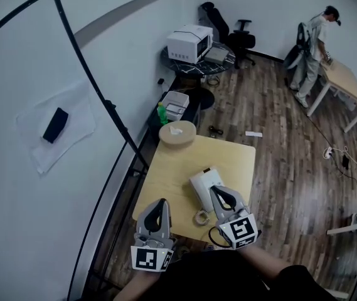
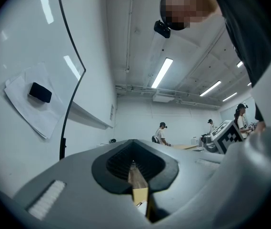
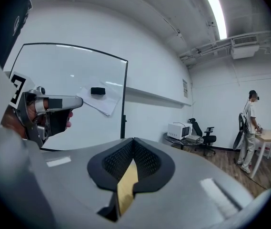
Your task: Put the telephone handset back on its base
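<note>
A white telephone (image 1: 203,184) lies on the light wooden table (image 1: 172,168), near its front edge. Its coiled cord (image 1: 201,217) rests beside it. I cannot tell whether the handset sits on the base, because my right gripper (image 1: 218,194) hangs over the phone's near end and hides it. That gripper is shut with nothing between its pads (image 3: 147,162). My left gripper (image 1: 162,203) hovers over the table's front left corner, apart from the phone, and is also shut and empty. In the left gripper view its pads (image 2: 145,163) meet, with only table showing through the slit.
A round tan box (image 1: 177,132) sits at the table's far left corner. A whiteboard (image 1: 34,168) with a black eraser (image 1: 55,125) stands along the left. Beyond are a green bottle (image 1: 162,113), a microwave (image 1: 189,42), an office chair (image 1: 238,36) and a person (image 1: 316,49) at another table.
</note>
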`<act>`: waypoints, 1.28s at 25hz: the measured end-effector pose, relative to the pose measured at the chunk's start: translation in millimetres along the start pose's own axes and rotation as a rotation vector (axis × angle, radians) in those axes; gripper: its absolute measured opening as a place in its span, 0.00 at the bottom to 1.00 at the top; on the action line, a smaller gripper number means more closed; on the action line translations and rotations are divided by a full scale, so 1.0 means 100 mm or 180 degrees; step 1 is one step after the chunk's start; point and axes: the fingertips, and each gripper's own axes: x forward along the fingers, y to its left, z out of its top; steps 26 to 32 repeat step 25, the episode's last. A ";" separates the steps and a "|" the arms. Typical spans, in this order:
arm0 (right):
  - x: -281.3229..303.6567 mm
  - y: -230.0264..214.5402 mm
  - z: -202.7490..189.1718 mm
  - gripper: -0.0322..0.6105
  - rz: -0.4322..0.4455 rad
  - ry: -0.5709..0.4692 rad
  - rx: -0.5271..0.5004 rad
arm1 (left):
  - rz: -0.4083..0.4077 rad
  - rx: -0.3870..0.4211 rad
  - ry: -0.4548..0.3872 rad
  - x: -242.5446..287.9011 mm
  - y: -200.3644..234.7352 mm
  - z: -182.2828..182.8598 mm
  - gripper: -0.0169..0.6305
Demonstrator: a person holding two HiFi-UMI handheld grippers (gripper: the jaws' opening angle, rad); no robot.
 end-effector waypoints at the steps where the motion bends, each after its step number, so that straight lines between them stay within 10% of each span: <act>1: 0.00 0.00 0.01 0.06 -0.0008 -0.0005 0.0001 | 0.0002 0.0003 -0.0001 -0.01 0.01 0.00 0.03; 32: -0.05 0.05 0.01 0.06 -0.0059 0.0062 -0.0071 | -0.0026 -0.0077 0.0003 -0.06 0.05 0.00 0.03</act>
